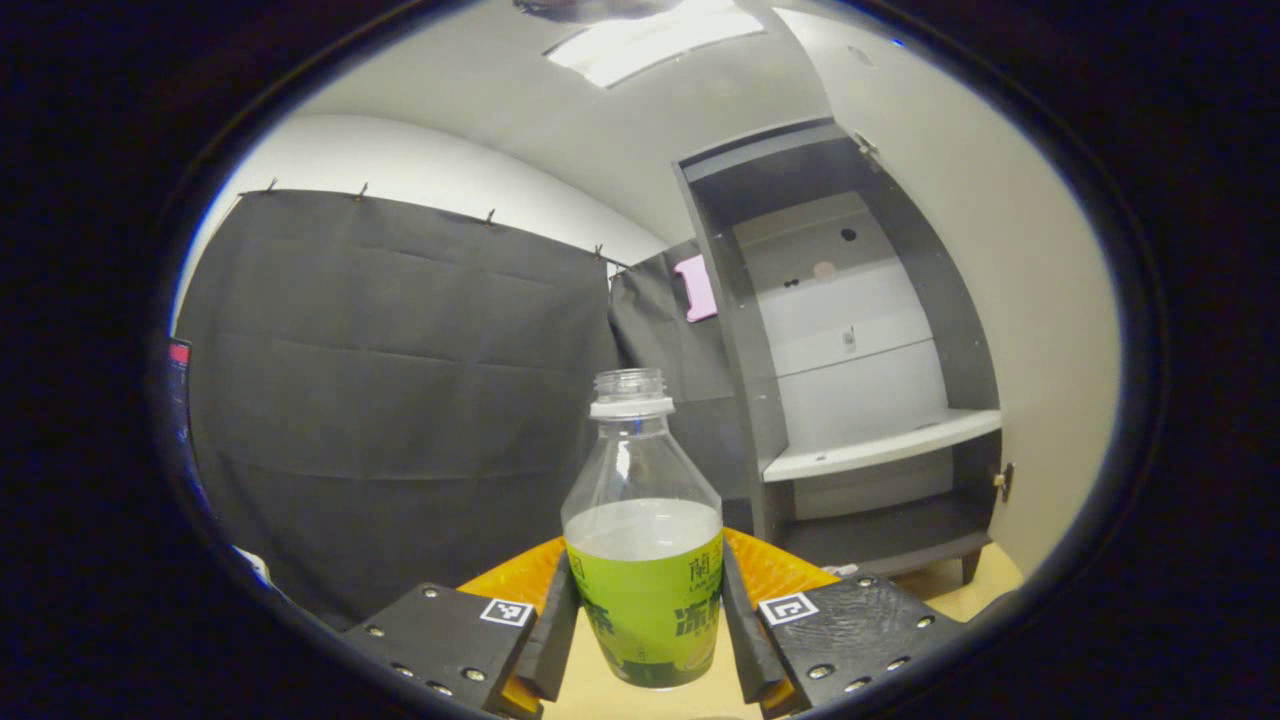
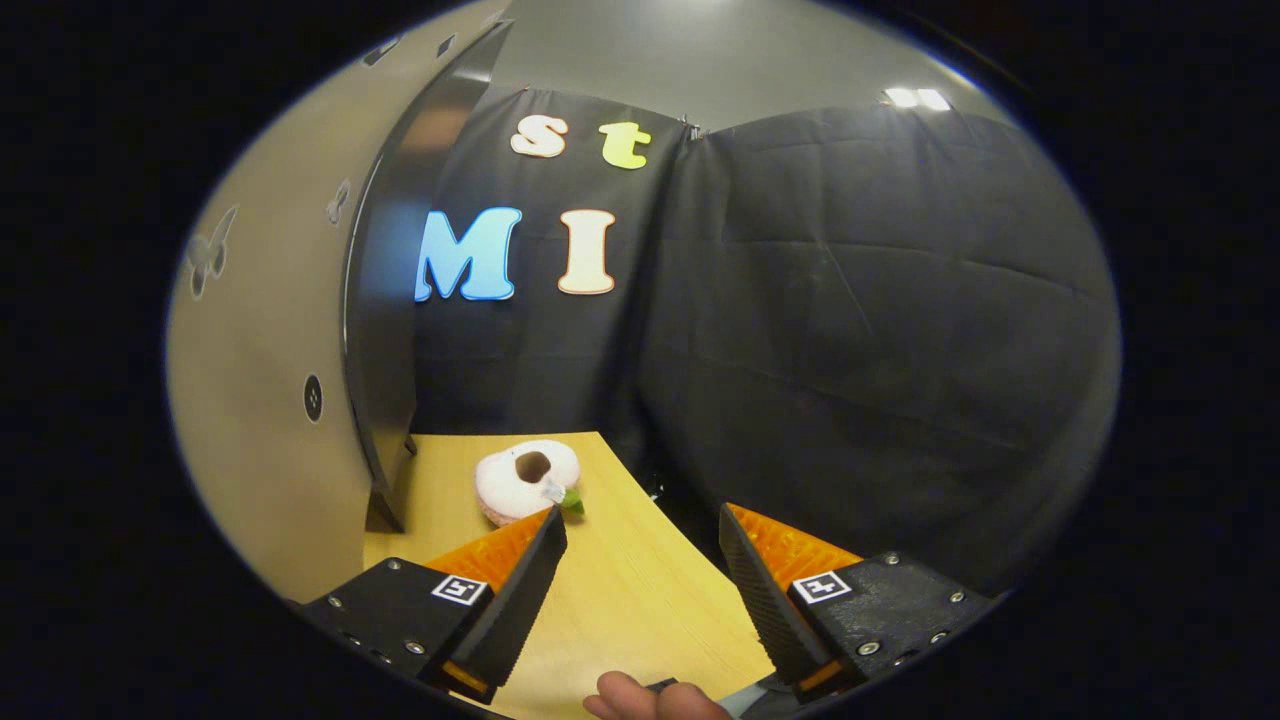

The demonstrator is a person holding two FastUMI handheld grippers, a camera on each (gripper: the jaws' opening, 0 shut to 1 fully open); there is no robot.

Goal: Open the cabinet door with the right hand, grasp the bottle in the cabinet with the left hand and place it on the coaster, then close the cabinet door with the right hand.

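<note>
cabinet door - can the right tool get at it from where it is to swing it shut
Probably yes. The right tool is open with nothing between its fingers, and the cabinet door stands open just to its left above the table. Nothing sits between them; the white plush lies farther back.

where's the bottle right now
In the left gripper view, the bottle stands between the left gripper fingers, out of the open cabinet behind.

Left claw [image 1: 648, 630] gripping bottle [image 1: 645, 570] (cabinet [image 1: 850, 360] open)

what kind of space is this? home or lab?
Likely a staged recording booth, not a home: black cloth walls, one small cabinet with its door open, and a wooden table under the grippers.
</note>
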